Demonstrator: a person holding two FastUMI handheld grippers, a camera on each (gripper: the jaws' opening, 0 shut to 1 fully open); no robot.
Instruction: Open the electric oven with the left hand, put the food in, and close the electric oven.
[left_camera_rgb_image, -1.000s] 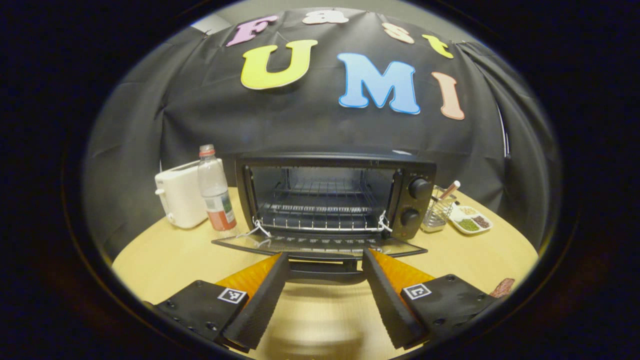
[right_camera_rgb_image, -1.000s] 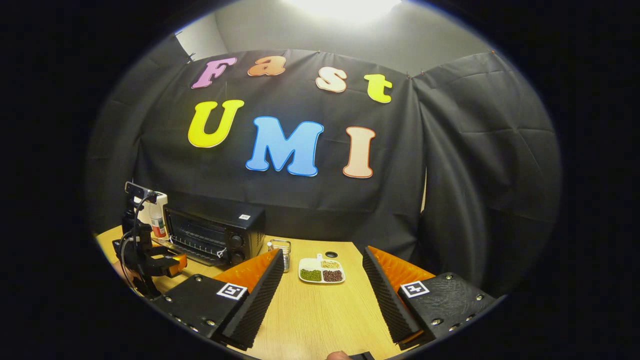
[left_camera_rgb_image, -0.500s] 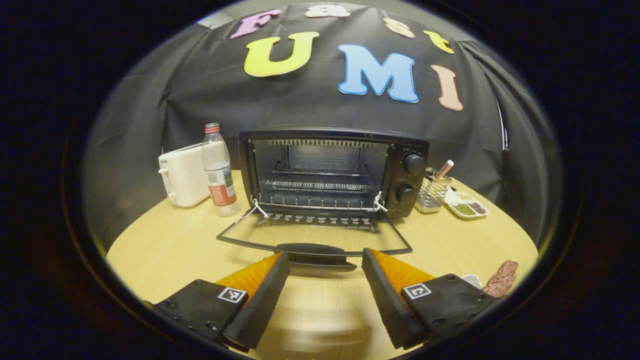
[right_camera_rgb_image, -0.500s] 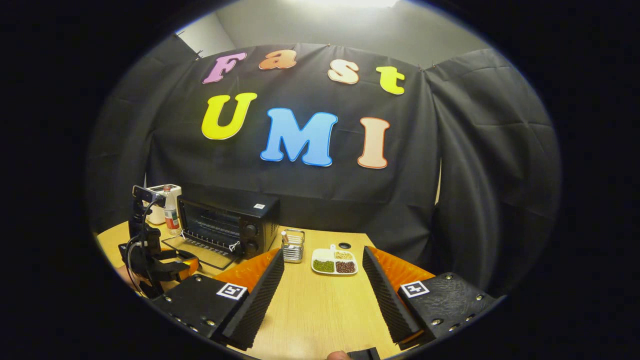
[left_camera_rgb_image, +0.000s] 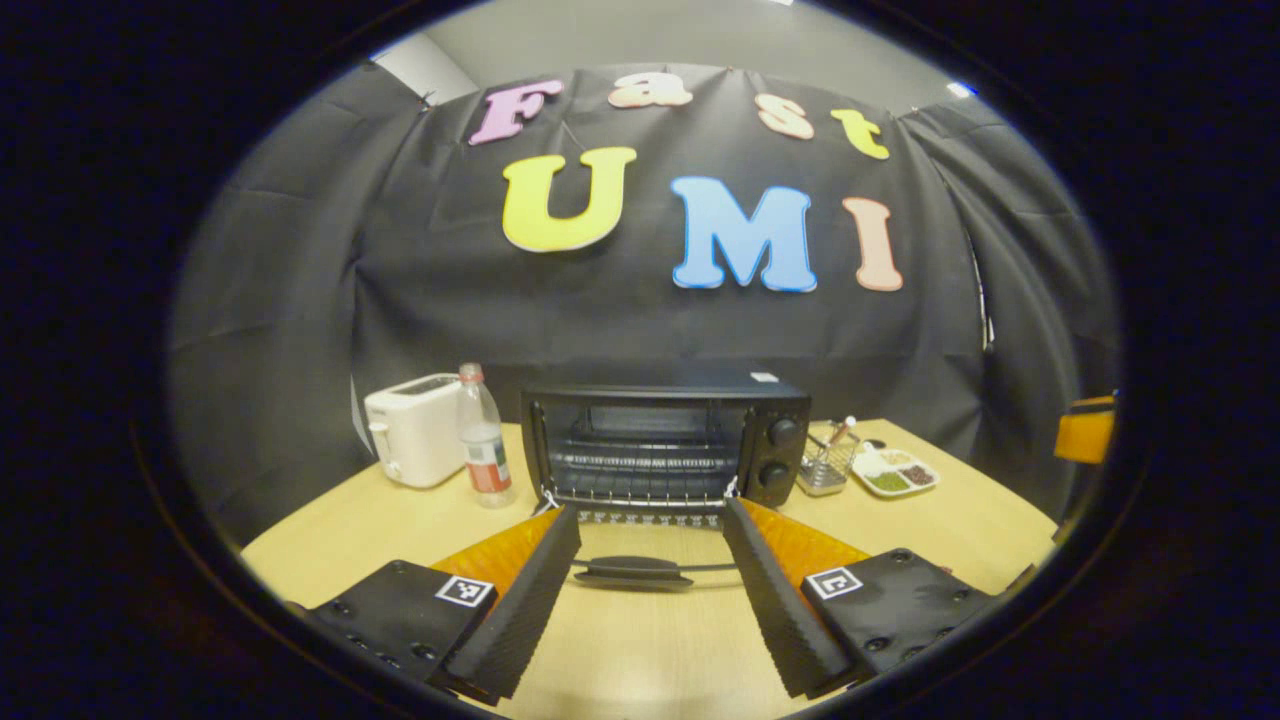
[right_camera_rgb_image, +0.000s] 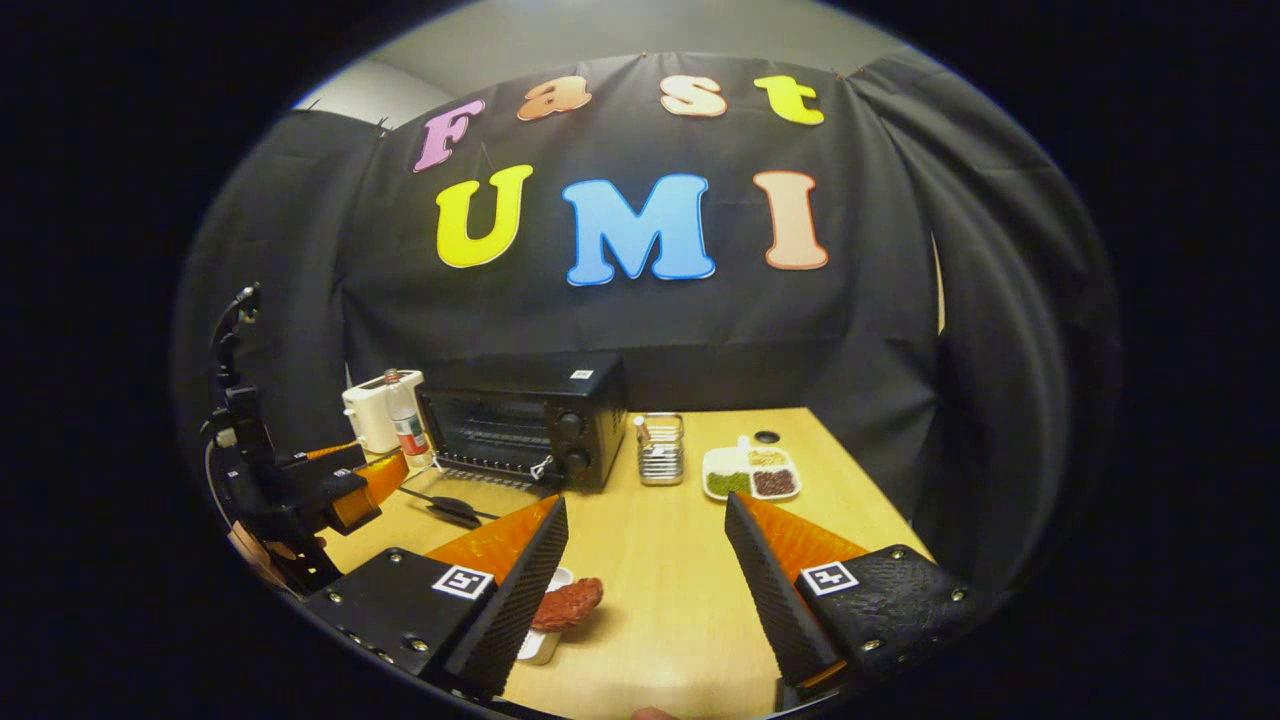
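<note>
- The right gripper (right_camera_rgb_image: 640, 590) is hovering low over the table (right_camera_rgb_image: 680, 560) with its fingers spread and nothing between them, likely so it can close around the food next.
- The food (right_camera_rgb_image: 568, 603), a reddish-brown patty, is lying on a small white dish (right_camera_rgb_image: 540, 640) just beside the right gripper's left-hand finger; it is sitting near the table's front edge, within easy reach of that gripper.
- The left gripper (left_camera_rgb_image: 645, 590) is also standing spread and empty, held above the table in front of the oven door; in the right gripper view it is seen off to the left (right_camera_rgb_image: 340, 490) with a hand (right_camera_rgb_image: 255, 555) under it.
- Its jaws are apart and off the handle (left_camera_rgb_image: 632, 572), which suggests the opening step is finished.
- The door (left_camera_rgb_image: 650, 545) is lying flat and fully down on the table side, its handle pointing toward the grippers, so the way in is open.
- The oven (left_camera_rgb_image: 665, 440) is standing farther back at mid-table, its rack (left_camera_rgb_image: 645, 470) bare and ready for the food.
- Beside the oven, a bottle (left_camera_rgb_image: 482, 440) and a toaster (left_camera_rgb_image: 415, 440) are standing to one side, a wire basket (left_camera_rgb_image: 825, 470) and a compartment plate (left_camera_rgb_image: 895, 475) to the other, all clear of the path to the door.
</note>
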